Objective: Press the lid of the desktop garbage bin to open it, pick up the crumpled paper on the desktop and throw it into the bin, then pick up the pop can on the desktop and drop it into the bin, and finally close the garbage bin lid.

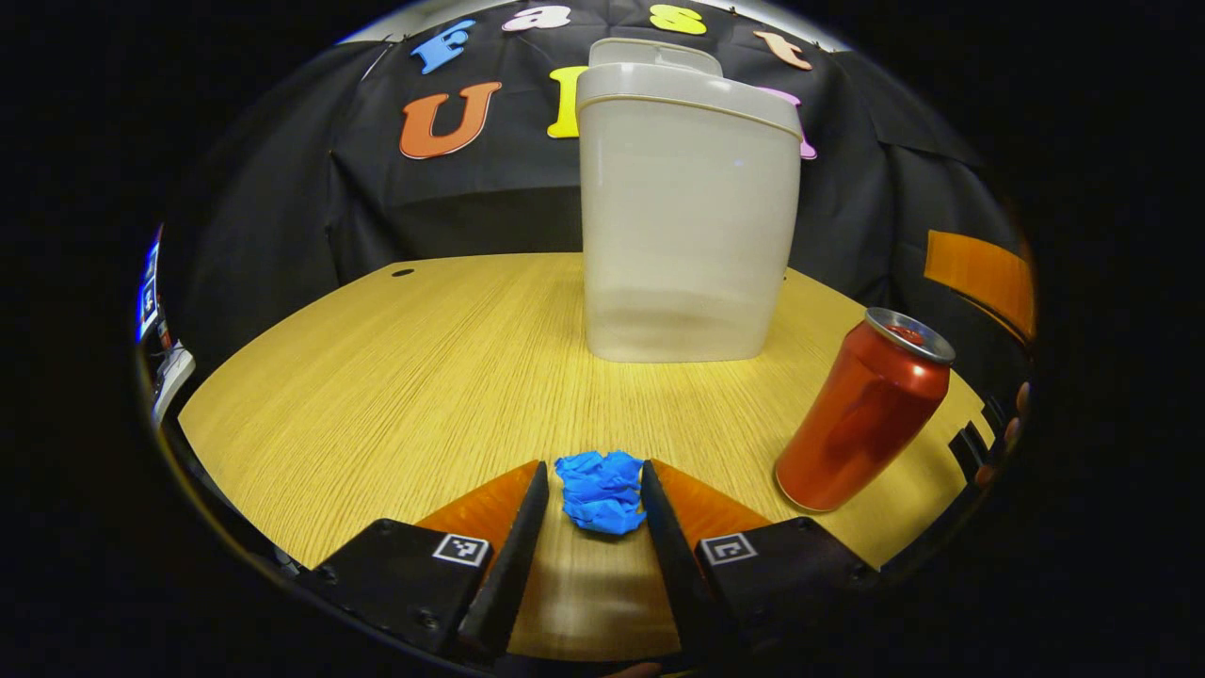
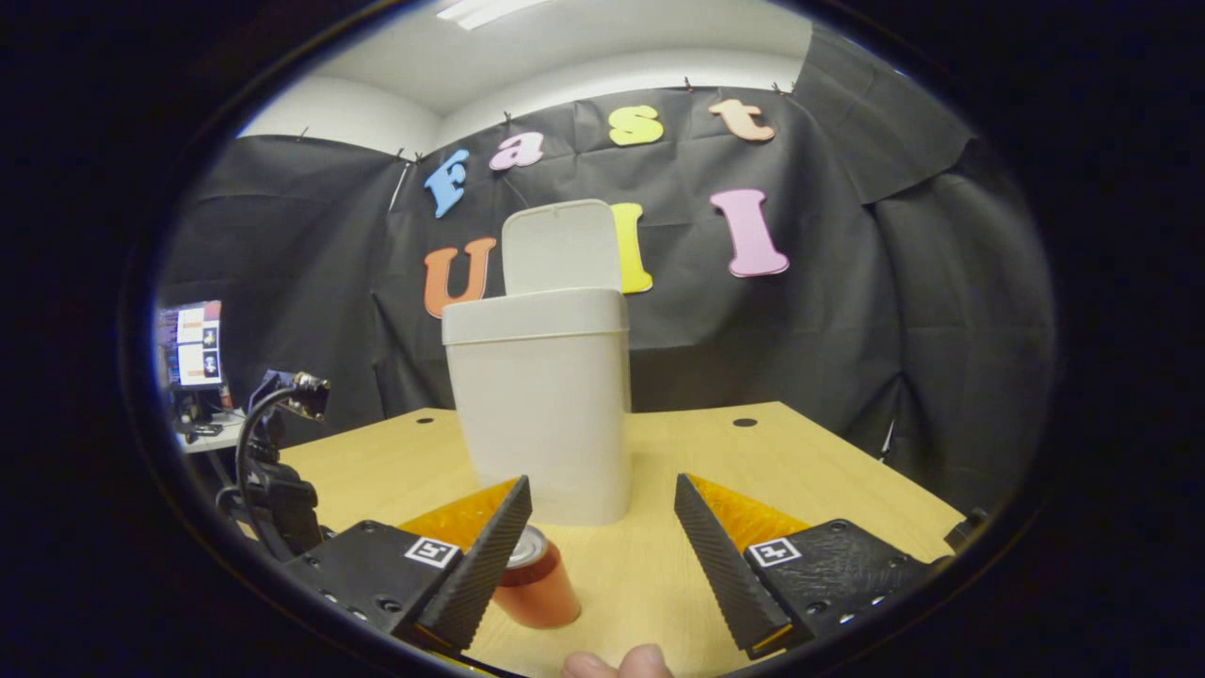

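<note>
The white desktop bin (image 1: 687,217) stands at the back of the wooden table (image 1: 377,377). Its lid (image 2: 562,247) is flipped up, so the bin (image 2: 541,405) is open. A blue crumpled paper (image 1: 601,490) lies low at the table between my left gripper's (image 1: 595,471) fingertips, which touch it on both sides. The red pop can (image 1: 866,414) stands upright to the right of the paper. My right gripper (image 2: 602,494) hangs open above the table in front of the bin. The can (image 2: 537,584) sits below its left finger, partly hidden by it.
A hand (image 1: 1012,424) shows at the table's right edge. A black device with a looping cable (image 2: 273,471) stands at the left of the table. Behind it is a monitor (image 2: 193,344). Bare tabletop (image 2: 800,471) lies to the right of the bin.
</note>
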### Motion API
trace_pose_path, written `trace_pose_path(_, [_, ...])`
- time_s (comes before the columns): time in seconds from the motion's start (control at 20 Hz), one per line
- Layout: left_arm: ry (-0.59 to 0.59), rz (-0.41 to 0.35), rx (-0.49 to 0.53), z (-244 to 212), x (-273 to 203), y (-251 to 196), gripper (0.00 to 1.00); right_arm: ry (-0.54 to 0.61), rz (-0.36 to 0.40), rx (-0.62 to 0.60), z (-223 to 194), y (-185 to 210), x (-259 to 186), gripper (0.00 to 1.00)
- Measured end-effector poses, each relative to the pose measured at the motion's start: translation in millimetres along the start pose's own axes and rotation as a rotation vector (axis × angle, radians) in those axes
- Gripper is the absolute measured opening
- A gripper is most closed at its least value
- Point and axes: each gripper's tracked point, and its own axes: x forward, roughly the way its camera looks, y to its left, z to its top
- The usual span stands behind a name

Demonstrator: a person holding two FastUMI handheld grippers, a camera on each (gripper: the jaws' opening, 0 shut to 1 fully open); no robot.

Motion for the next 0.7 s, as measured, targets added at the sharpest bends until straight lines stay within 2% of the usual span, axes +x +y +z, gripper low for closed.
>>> trace_pose_path(0.4, [-0.026,-0.004,-0.002,4,0,1,0.37,0.001,-0.001,0.009,-3,3,-3,0.95])
trace_pose_path(0.65, [-0.130,-0.003,-0.007,40,-10,10,0.32,0.017,0.027,0.009,-6,20,-7,0.96])
trace_pose_path(0.7, [-0.147,-0.004,-0.011,48,-12,11,0.32,0.019,0.033,0.005,-7,25,-8,0.94])
